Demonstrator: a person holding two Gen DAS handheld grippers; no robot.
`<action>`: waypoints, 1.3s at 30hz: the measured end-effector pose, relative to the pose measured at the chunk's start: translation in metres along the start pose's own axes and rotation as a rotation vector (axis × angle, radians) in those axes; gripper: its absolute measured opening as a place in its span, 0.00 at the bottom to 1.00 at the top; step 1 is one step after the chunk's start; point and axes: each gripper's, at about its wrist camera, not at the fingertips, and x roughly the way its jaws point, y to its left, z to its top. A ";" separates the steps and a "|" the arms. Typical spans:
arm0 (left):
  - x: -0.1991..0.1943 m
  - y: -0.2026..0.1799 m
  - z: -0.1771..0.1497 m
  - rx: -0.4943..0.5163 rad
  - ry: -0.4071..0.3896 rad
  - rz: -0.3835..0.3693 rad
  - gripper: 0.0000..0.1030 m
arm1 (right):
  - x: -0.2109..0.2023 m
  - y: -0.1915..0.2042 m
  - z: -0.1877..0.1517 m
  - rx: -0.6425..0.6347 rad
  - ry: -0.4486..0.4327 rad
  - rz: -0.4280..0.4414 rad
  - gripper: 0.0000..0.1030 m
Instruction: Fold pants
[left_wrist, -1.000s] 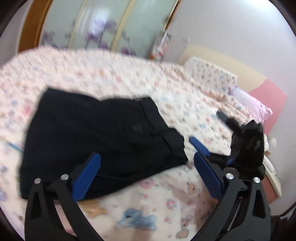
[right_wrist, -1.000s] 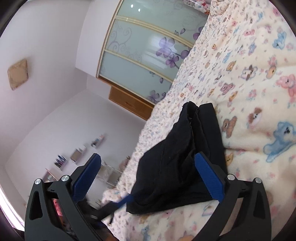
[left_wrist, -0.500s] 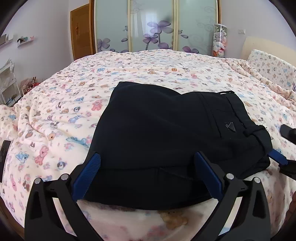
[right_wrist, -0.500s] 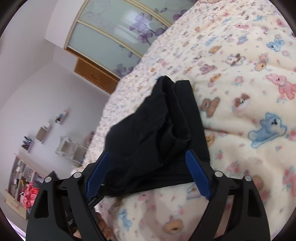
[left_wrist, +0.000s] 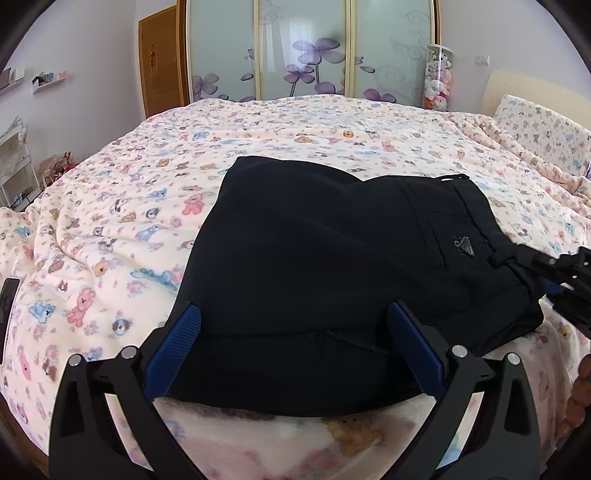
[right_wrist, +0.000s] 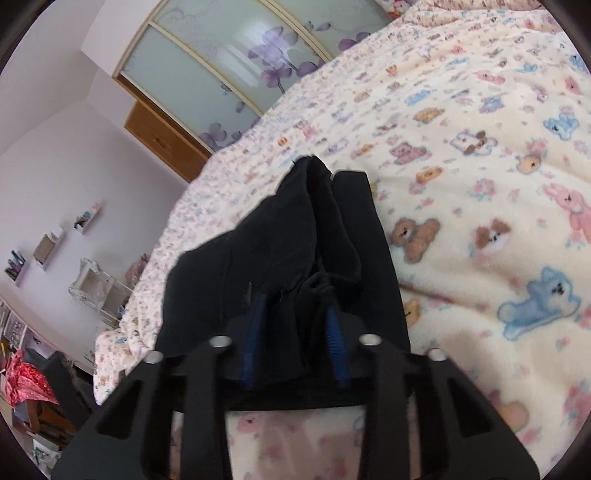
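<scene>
Pinching the black pants (right_wrist: 295, 251) w/ my right tool (right_wrist: 295, 321): its jaws have just been closing, and the blue pads (right_wrist: 334, 332) now sit close together w/ bunched fabric between them, pressed on it at the waistband end. In the left wrist view that same right tool (left_wrist: 565, 280) shows at the far right edge, at the corner of the pants beside the small triangular logo (left_wrist: 465, 245).

Left tool (left_wrist: 295, 332) is held wide apart, pads either side of the near folded edge of the pants (left_wrist: 314, 266), nothing clamped; can't tell if the pads touch the cloth.

Pants lie folded into a rough rectangle on the bed's cream blanket (left_wrist: 122, 221), which has a teddy-bear print. Waistband and pocket are to the right in the left view, folded leg end toward the left and far side.

Behind the bed: frosted sliding wardrobe doors (left_wrist: 303, 48) w/ purple flowers, a wooden door (left_wrist: 160, 61) left of them, and a clear tube of plush toys (left_wrist: 437, 77) on the right. Wall shelves (right_wrist: 48, 247) show in the right wrist view.
</scene>
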 end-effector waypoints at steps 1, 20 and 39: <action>0.000 0.000 -0.001 0.001 0.002 0.001 0.98 | -0.005 0.003 0.000 -0.016 -0.011 0.008 0.22; -0.010 0.016 0.000 -0.064 -0.011 -0.045 0.98 | -0.048 -0.010 -0.009 -0.032 -0.129 -0.052 0.56; 0.024 0.011 -0.002 -0.016 0.048 -0.054 0.98 | 0.071 0.028 0.016 -0.140 0.195 -0.133 0.24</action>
